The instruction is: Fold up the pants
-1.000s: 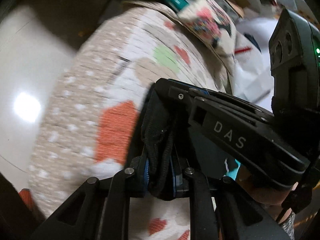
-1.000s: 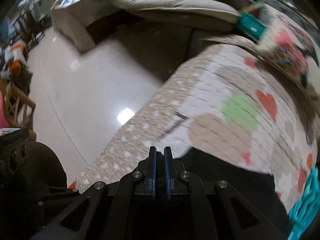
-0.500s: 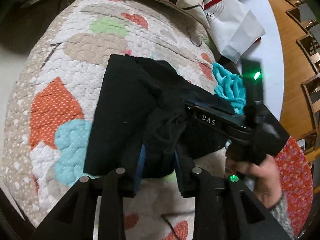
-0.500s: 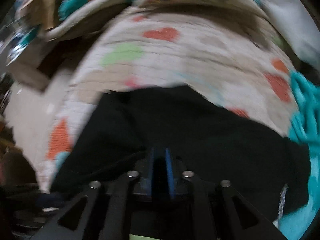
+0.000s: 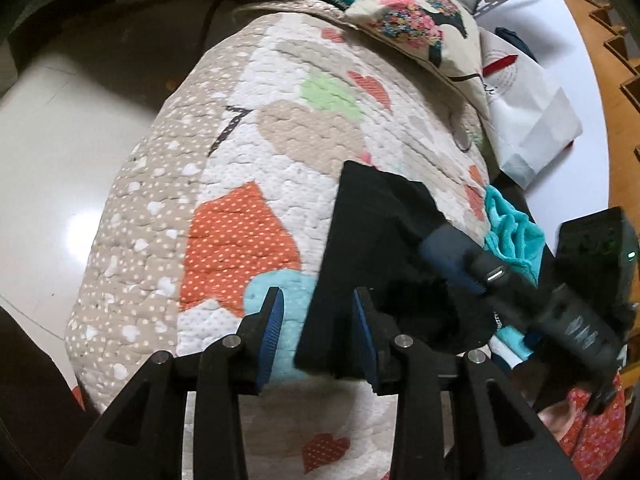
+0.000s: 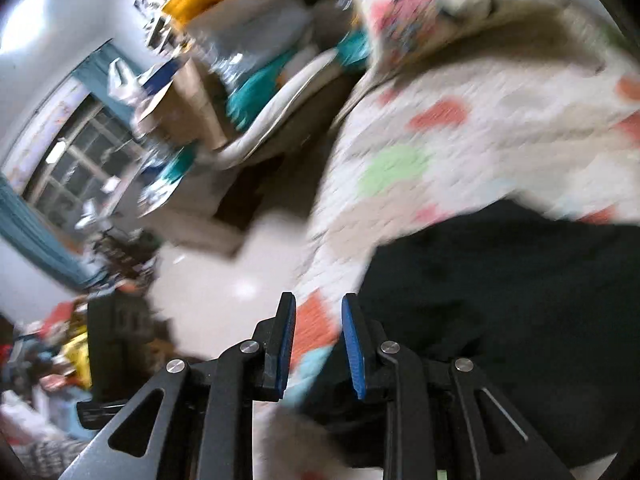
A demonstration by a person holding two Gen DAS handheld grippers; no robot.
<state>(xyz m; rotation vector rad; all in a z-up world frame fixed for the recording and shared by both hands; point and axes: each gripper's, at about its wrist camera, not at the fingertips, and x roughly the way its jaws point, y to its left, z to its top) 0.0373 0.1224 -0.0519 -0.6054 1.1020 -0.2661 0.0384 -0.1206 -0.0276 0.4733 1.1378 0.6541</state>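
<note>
In the left wrist view, the left gripper (image 5: 318, 334) is hovering with its jaws apart and nothing between the pads; the near left corner of the black pants (image 5: 374, 256) is lying just beyond and slightly right of the gap, so the cloth is sitting ahead and to the right of this tool. The pants are resting as a flat dark panel on the heart-patterned quilt (image 5: 240, 168), their long axis running from near to far and leaning a little right. The right gripper (image 5: 470, 276) is reaching in from the right across the pants' near right part, where the fabric is bunching; this view is not showing whether it is gripping. A teal towel (image 5: 512, 228) is lying just right of the pants, a white paper bag (image 5: 528, 120) farther right; its contents are not showing. In the right wrist view, heavily blurred, the right gripper (image 6: 319, 344) is showing its jaws apart and empty, the quilt (image 6: 460, 140) visible through the gap, and the pants (image 6: 500, 280) spreading to the right of the right finger. Judging by this, both tools are near the near edge, the left one closer to the free corner.
</note>
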